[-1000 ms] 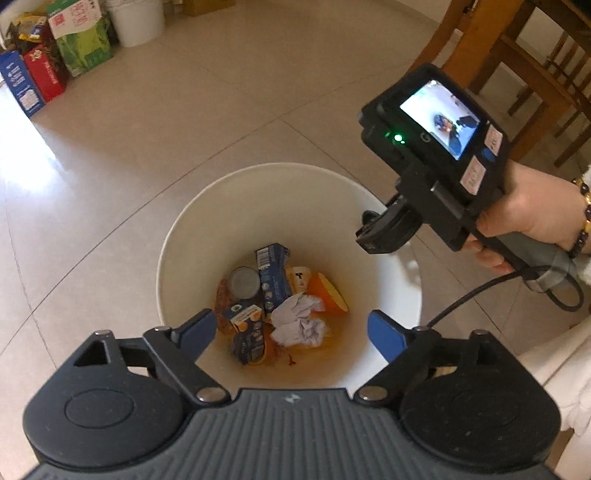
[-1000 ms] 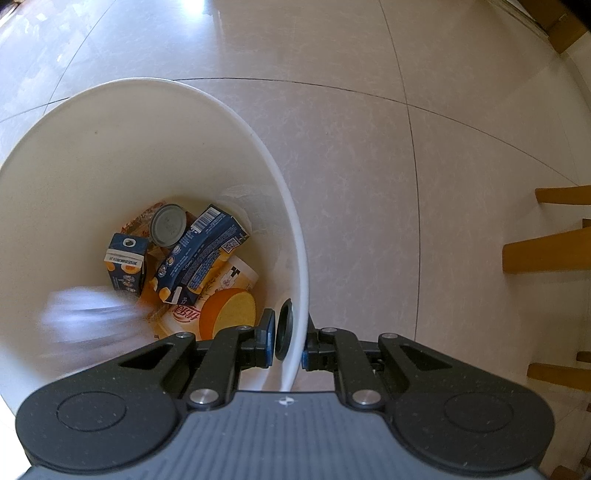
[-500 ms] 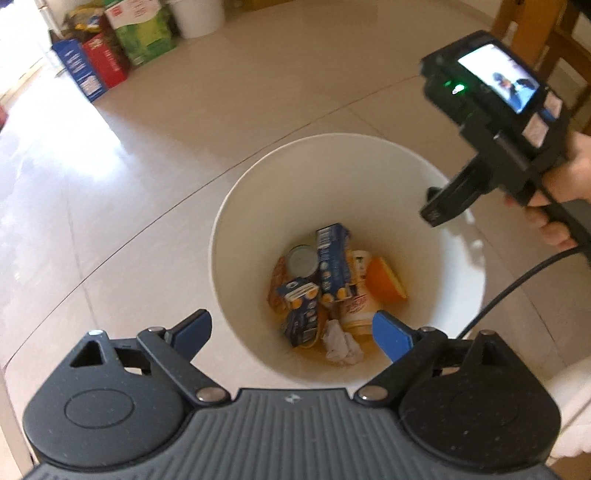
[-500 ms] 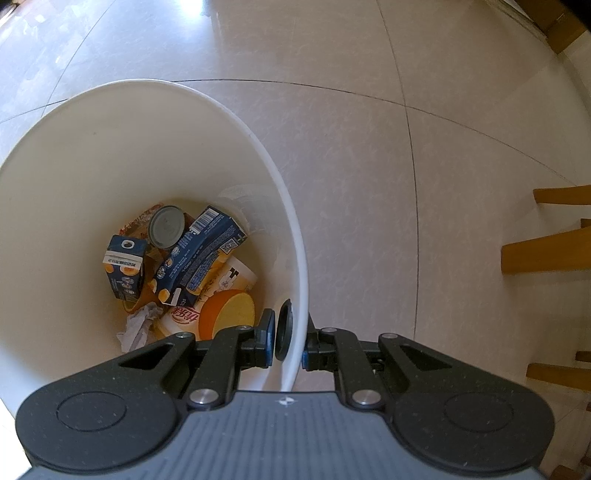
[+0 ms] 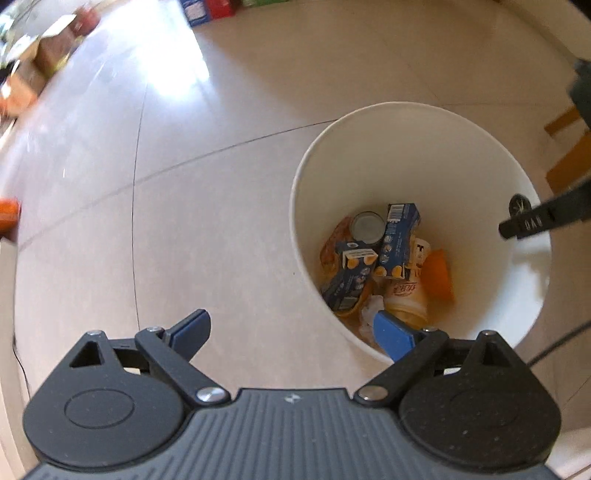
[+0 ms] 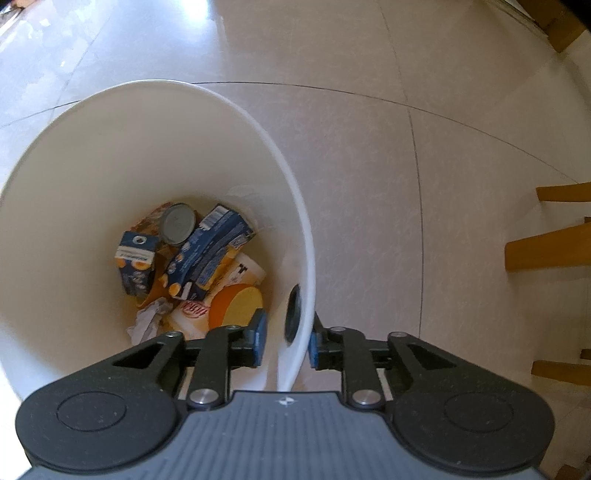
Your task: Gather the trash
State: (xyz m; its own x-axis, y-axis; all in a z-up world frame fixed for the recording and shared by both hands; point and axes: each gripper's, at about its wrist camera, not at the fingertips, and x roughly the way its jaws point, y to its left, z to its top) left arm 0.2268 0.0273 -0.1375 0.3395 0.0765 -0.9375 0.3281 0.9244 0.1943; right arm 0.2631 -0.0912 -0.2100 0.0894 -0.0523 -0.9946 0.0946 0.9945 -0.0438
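A white bin (image 5: 424,155) stands on the tiled floor. Inside lie blue juice cartons (image 5: 400,236), a can (image 5: 367,227), a noodle cup (image 5: 406,295), an orange lid (image 5: 437,273) and a crumpled white paper (image 6: 147,321). My left gripper (image 5: 291,325) is open and holds nothing, above the floor at the bin's near left rim. My right gripper (image 6: 286,328) is open and straddles the bin (image 6: 110,147) at its rim, one finger inside and one outside. Its black finger (image 5: 528,223) shows at the right edge of the left wrist view.
Wooden chair legs (image 6: 546,247) stand to the right of the bin. Coloured boxes (image 5: 207,7) line the far floor, and an orange thing (image 5: 7,218) sits at the left edge. A black cable (image 5: 554,343) hangs near the bin's right side.
The right gripper's fingers, shut on the bin rim before, have spread apart. The crumpled paper fell and settled in the bin. The left gripper swung left, away from the bin.
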